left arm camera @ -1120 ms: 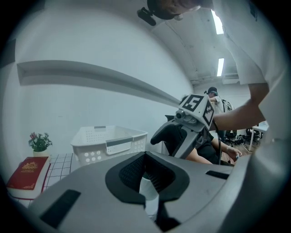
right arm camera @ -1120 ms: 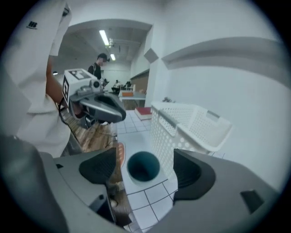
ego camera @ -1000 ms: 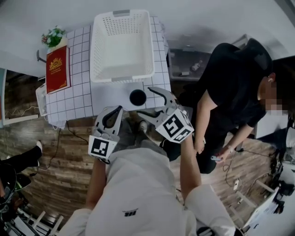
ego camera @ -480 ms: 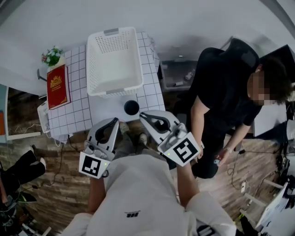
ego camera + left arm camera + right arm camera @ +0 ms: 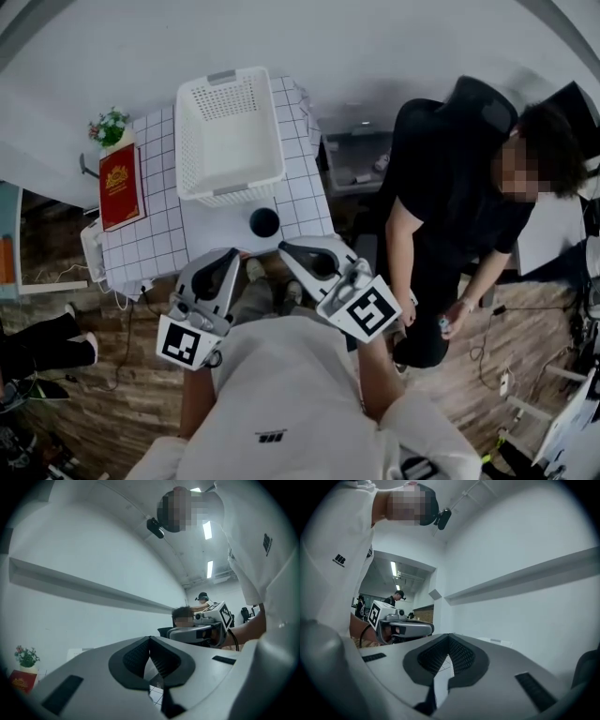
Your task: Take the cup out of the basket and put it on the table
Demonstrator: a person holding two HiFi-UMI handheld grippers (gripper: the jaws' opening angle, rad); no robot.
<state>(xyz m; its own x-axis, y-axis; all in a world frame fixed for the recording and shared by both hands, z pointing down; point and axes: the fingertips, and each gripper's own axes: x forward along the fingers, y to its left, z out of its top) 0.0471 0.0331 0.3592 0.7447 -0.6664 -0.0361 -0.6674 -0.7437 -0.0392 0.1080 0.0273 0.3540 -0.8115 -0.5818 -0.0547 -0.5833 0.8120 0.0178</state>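
The black cup (image 5: 264, 222) stands upright on the checked table (image 5: 155, 239), just in front of the white basket (image 5: 230, 136), which looks empty. Both grippers hang off the table's near edge, level and apart from the cup. My left gripper (image 5: 232, 253) is shut with nothing in it; its pads (image 5: 140, 658) meet at the tip. My right gripper (image 5: 284, 247) has just been closing and is shut on nothing, its pads (image 5: 461, 657) touching. In each gripper view the other gripper shows to the side.
A red book (image 5: 119, 185) and a small flower pot (image 5: 109, 125) lie at the table's left. A person in black (image 5: 459, 187) stands right of the table. Wooden floor lies below the grippers.
The right gripper's jaws went from wide open to shut, empty. Both grippers drew back from the cup towards me and rose. The cup stayed on the table.
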